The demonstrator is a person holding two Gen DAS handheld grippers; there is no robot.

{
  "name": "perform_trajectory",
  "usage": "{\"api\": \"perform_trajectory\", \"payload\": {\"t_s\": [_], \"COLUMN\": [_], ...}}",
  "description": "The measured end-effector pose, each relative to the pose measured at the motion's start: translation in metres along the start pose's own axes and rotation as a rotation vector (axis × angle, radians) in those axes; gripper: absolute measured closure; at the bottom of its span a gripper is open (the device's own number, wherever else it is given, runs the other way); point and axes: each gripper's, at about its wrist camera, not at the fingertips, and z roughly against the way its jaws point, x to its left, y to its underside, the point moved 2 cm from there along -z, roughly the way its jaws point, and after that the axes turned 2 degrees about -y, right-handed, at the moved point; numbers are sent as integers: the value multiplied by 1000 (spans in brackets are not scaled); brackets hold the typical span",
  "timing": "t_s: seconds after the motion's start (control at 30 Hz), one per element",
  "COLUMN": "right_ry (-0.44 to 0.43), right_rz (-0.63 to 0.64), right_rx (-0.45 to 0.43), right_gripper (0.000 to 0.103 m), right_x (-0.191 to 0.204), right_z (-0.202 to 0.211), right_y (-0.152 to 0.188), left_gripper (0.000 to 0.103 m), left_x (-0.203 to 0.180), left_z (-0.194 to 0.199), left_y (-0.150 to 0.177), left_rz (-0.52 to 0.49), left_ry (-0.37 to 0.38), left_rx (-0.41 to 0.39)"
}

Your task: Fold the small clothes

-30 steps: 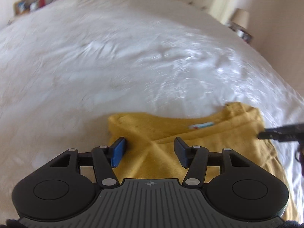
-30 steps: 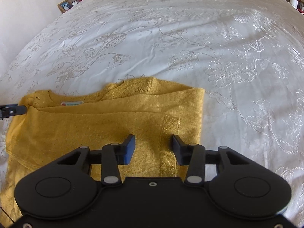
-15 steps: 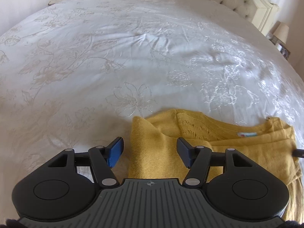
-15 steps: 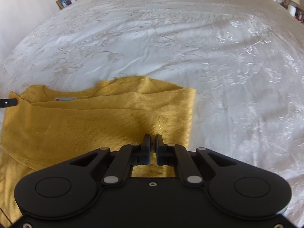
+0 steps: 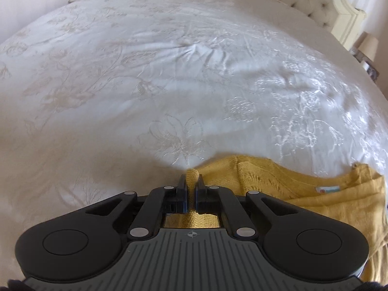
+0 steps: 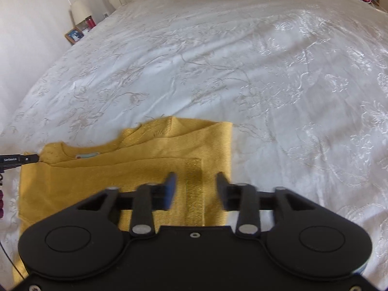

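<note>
Nearest you, your left claw (image 5: 191, 189) is clamped on a pinch of the yellow knit top (image 5: 315, 198). A nub of the yellow fabric pokes up between the pads and more shows below them. That pinch sits at the top's left edge, on the side away from the neck label (image 5: 328, 189). Likely reason: an edge grip gives you a handle to lift that side and carry it over for a fold.

Your right claw (image 6: 195, 189) is over the top's right side, near its right edge. Its jaws are opening, and the pads stand apart with bare knit showing between them and a vertical ribbed band (image 6: 194, 189) running through the gap. They press on nothing. I judge this claw is either freeing that side or lining up for a fresh grip; the frames do not settle which.

The top lies flat on the bed (image 6: 242, 60), close to the near edge, already partly doubled: a layer lies across the body just below the neckline, and the neck label sits exposed on the far side of that layer. Keeping it flat on the bedspread holds the layers in place while you work one edge.

Beyond the top, the embroidered white bedspread runs clear away to the tufted headboard (image 5: 303, 2). Well past the top's left side a framed photo (image 6: 74, 35) and a lamp (image 6: 78, 11) stand beside the bed.
</note>
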Motion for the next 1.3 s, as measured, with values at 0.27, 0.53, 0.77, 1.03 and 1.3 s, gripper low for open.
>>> {"api": "perform_trajectory", "payload": {"t_s": [0.27,0.53,0.77,1.03,1.3], "right_ry": [-41,115,87,46,-1], "right_rz": [46,95,79,-79,-169], "right_rx": [90,94,67,125,244], "right_gripper": [93,93,11,3,1], "right_x": [12,13,17,8,12], "right_z": [-25,-23,-12,33,83], "right_y": [4,0,1,50,128], "left_gripper": [82,60,41,11,11], "left_x": [10,9,6,0,-5], "left_z": [-9,-16,9,85,131], "left_y": [-2,-5,1,78,178], "left_rz": [52,-5,-65,-29,-14], "left_ry": [-1,-66,-101,-28,4], "left_rx": [46,42,37,99,255]}}
